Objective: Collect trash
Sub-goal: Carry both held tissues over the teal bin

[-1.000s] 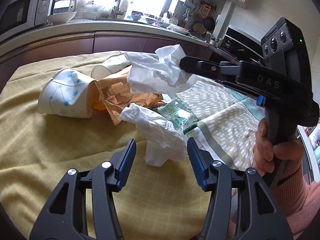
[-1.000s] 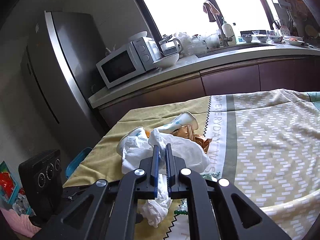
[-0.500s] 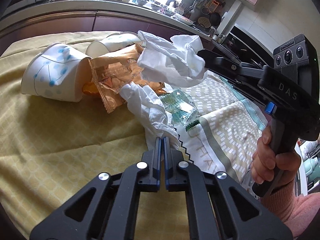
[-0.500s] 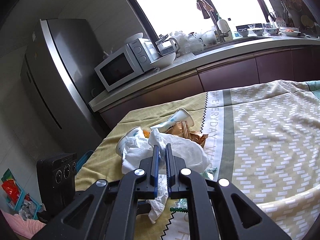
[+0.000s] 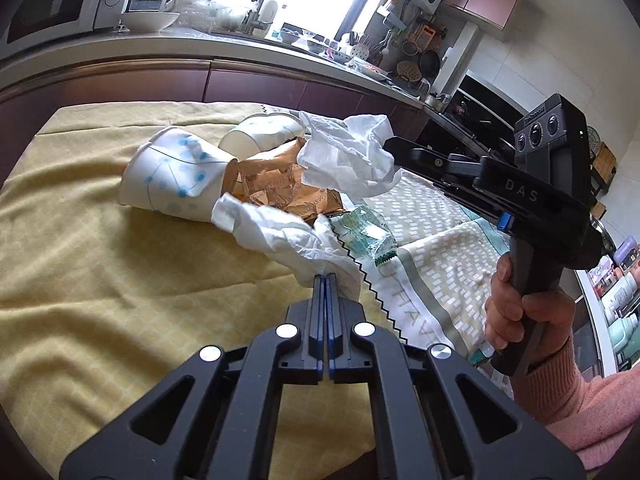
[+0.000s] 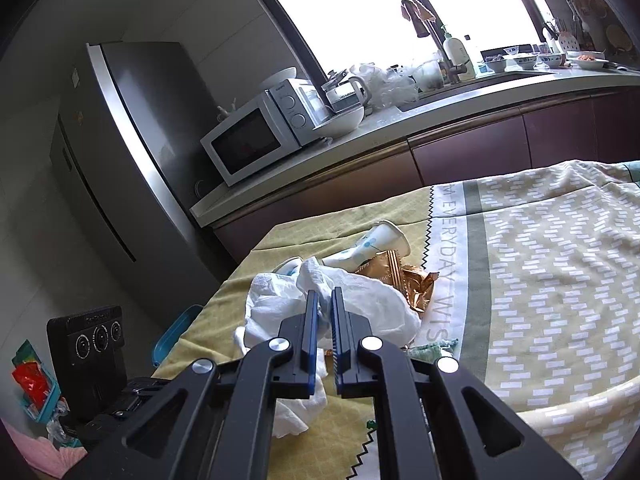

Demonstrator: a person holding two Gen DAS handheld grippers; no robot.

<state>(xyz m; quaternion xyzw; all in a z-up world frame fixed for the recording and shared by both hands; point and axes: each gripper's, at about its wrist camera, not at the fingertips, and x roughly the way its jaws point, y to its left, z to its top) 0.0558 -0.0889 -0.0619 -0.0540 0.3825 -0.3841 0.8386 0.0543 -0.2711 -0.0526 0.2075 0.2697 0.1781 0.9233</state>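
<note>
"DAS" in pale letters on the right tongs' black body point(image 5: 516, 186), "EVERYDAY" printed along the tablecloth's white band point(image 6: 450, 236)

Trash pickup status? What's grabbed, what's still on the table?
Done: nothing visibly binned yet. In hand: the right hand-held gripper is shut on a crumpled white tissue; the left hand-held gripper has just closed on a second tissue. Left on the tablecloth: two paper cups, a copper foil wrapper and a green packet.
</note>
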